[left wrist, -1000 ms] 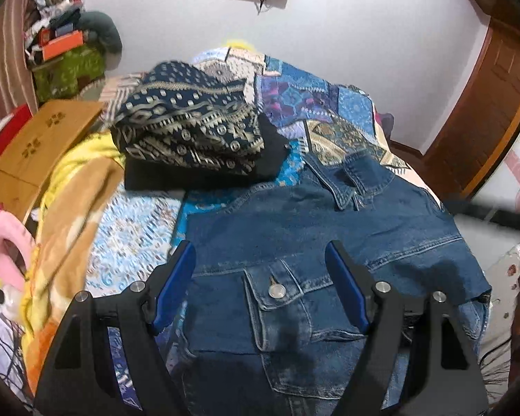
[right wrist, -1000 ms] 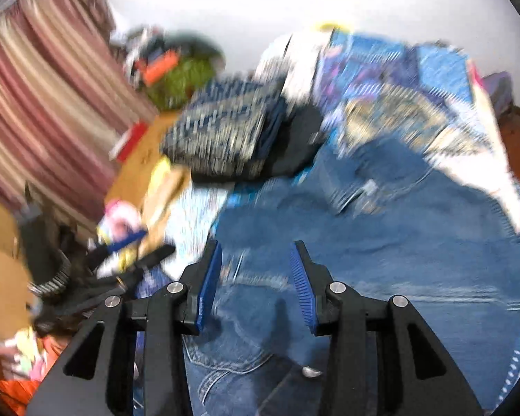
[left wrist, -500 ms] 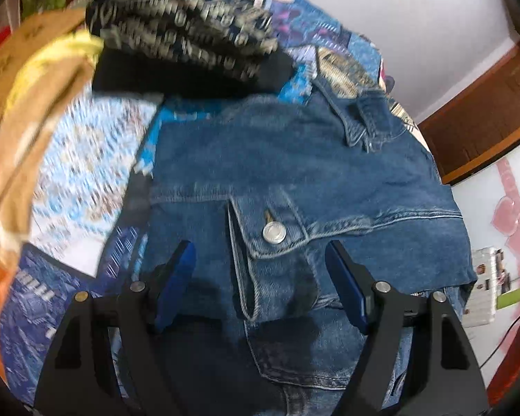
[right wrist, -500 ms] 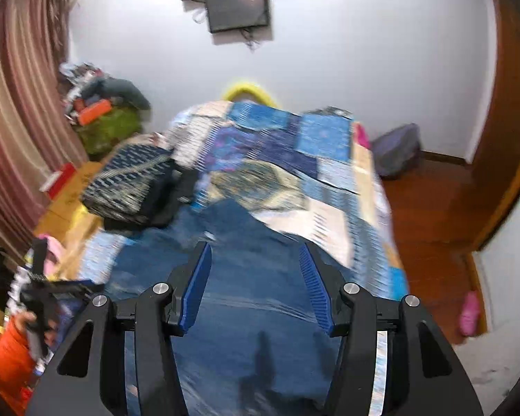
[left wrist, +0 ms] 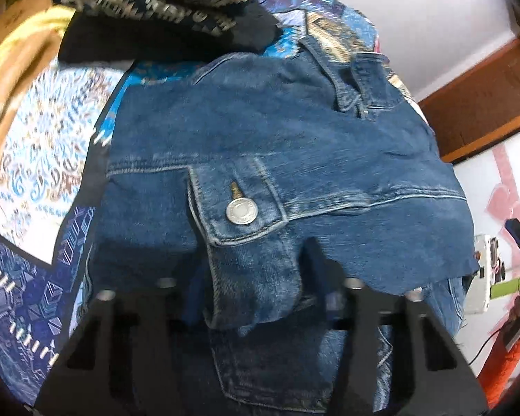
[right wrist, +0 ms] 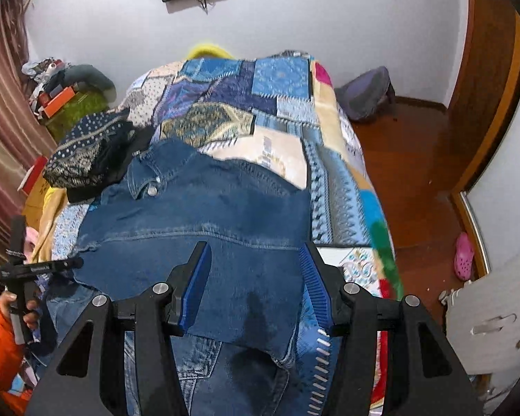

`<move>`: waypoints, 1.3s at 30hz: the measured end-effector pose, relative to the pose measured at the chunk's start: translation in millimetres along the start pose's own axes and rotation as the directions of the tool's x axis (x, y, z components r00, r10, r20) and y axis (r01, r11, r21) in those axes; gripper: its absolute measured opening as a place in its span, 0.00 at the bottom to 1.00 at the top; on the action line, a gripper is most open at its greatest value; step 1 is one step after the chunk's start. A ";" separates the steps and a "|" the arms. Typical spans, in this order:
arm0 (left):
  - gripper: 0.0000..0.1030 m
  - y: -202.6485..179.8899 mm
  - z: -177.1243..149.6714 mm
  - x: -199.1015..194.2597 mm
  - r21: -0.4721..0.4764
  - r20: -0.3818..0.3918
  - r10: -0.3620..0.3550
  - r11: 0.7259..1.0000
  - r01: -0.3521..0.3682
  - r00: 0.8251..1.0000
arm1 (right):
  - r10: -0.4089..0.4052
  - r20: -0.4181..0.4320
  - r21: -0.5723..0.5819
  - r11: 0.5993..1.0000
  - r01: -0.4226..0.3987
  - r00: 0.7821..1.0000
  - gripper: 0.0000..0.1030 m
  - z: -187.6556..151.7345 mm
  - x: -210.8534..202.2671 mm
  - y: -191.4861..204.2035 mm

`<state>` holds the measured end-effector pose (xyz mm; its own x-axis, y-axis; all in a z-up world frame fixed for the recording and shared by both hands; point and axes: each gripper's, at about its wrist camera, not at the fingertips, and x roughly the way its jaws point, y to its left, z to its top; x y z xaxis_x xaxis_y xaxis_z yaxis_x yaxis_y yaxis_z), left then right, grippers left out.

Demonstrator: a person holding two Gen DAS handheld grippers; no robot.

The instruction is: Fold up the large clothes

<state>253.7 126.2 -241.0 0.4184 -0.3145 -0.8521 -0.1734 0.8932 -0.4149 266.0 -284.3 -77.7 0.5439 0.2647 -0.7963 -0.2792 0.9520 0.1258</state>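
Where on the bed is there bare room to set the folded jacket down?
Bare quilt lies beyond the denim jacket toward the wall, and in a strip along the jacket's floor-side edge. The other side is crowded: a pile of folded clothes touches the jacket's collar, with yellow bedding just past it.

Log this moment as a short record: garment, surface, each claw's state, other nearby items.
garment: denim jacket, spread flat, collar toward the far end of the bed
pocket: chest flap with metal button
surface: bed with patchwork quilt
left claw: low over the chest pocket, fingertips hidden by denim, grip unclear
right claw: open, fingers straddling the jacket's near edge, not closed on it
nearby: folded patterned garment on a black one, beside the collar
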 end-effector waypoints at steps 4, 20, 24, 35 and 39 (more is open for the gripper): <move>0.13 -16.6 3.8 -9.4 0.094 0.065 0.082 0.992 -0.088 0.994 | 0.025 -0.018 0.014 1.000 -0.025 1.000 0.48 -6.0 7.9 -2.2; 0.08 -60.0 60.6 -147.8 0.215 0.501 0.017 0.966 -0.144 0.865 | 0.034 -0.043 0.055 0.998 -0.032 0.999 0.48 -8.5 25.0 -5.9; 0.08 -34.6 62.9 -129.7 0.171 0.464 0.080 0.969 -0.178 0.882 | 0.035 -0.101 0.030 0.999 -0.032 0.994 0.48 -18.2 44.4 2.0; 0.00 59.3 45.1 -38.7 -0.002 0.223 0.281 0.958 -0.288 0.933 | 0.069 -0.136 0.064 0.996 -0.061 0.988 0.54 -34.0 60.8 3.3; 0.01 76.5 34.1 -17.2 0.005 0.135 0.325 0.945 -0.328 0.936 | 0.079 -0.133 0.090 0.994 -0.068 0.988 0.58 -34.7 62.6 -0.6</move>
<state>263.6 210.9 -247.2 0.4557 0.0389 -0.8893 -0.2970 0.9484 -0.1107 272.8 -273.6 -148.1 0.4099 0.3165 -0.8554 -0.2433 0.9418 0.2319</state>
